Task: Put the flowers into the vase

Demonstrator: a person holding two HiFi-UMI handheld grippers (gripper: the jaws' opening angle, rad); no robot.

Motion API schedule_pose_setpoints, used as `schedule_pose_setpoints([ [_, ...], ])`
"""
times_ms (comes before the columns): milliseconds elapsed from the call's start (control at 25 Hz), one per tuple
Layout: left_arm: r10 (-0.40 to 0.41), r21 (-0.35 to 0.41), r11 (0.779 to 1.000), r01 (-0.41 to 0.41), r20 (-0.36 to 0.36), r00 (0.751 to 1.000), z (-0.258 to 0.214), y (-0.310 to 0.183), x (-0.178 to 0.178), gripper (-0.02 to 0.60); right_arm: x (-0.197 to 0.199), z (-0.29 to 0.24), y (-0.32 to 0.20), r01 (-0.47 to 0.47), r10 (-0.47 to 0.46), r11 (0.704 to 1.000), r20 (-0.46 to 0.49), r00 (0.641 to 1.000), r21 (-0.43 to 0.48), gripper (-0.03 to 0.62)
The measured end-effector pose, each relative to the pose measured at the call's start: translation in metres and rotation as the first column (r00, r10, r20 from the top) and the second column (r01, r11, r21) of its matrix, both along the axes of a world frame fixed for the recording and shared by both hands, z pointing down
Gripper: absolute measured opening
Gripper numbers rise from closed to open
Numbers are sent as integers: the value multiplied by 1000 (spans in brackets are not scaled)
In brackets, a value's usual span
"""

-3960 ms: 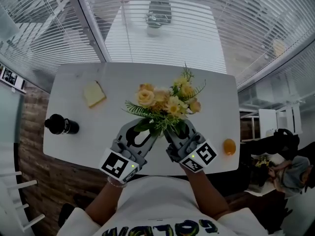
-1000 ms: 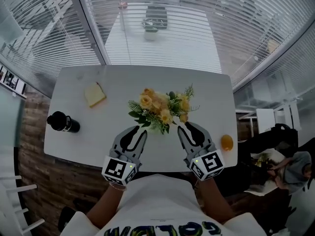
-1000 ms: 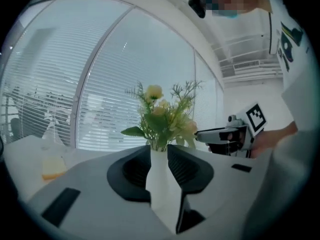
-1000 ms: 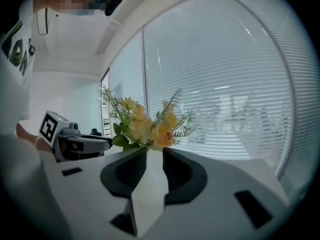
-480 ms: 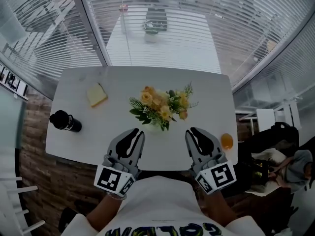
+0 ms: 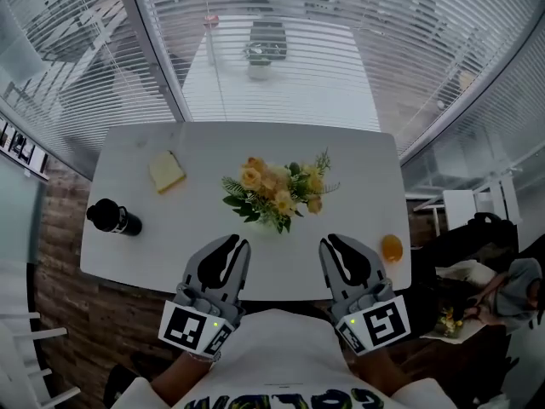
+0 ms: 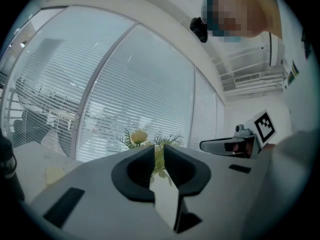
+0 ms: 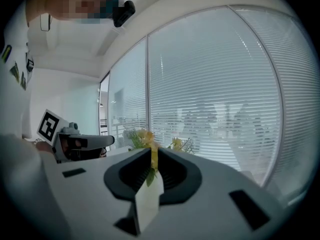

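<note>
Mid bench (image 6: 366, 164) the flowers (image 6: 274, 189) stand bunched, apart from both tools; left tool (image 6: 239, 244) and right tool (image 6: 328, 242) have just been closing, jaws nearly together, slit only, nothing between.

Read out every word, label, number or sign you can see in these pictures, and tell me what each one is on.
No text reads clearly.
On the shirt: yellow letters, upside down and cut off by the picture's edge, unreadable.
On the left gripper and right gripper: black-and-white square markers, no letters or numbers.
On the framed pictures at the left edge: too small to read.
</note>
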State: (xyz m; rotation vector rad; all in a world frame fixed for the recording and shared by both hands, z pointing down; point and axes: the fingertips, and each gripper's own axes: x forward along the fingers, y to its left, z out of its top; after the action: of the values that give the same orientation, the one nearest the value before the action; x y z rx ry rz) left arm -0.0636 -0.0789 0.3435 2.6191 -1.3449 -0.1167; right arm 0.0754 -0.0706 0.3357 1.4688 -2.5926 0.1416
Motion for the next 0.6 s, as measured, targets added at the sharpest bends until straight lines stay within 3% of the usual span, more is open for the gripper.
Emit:
schedule_pose_setpoints([
  [600,7,-1,1000,-7,15,1000,2,-9,9,67,7,-2,-9,-16,16,1000,-4,1000,1,46],
])
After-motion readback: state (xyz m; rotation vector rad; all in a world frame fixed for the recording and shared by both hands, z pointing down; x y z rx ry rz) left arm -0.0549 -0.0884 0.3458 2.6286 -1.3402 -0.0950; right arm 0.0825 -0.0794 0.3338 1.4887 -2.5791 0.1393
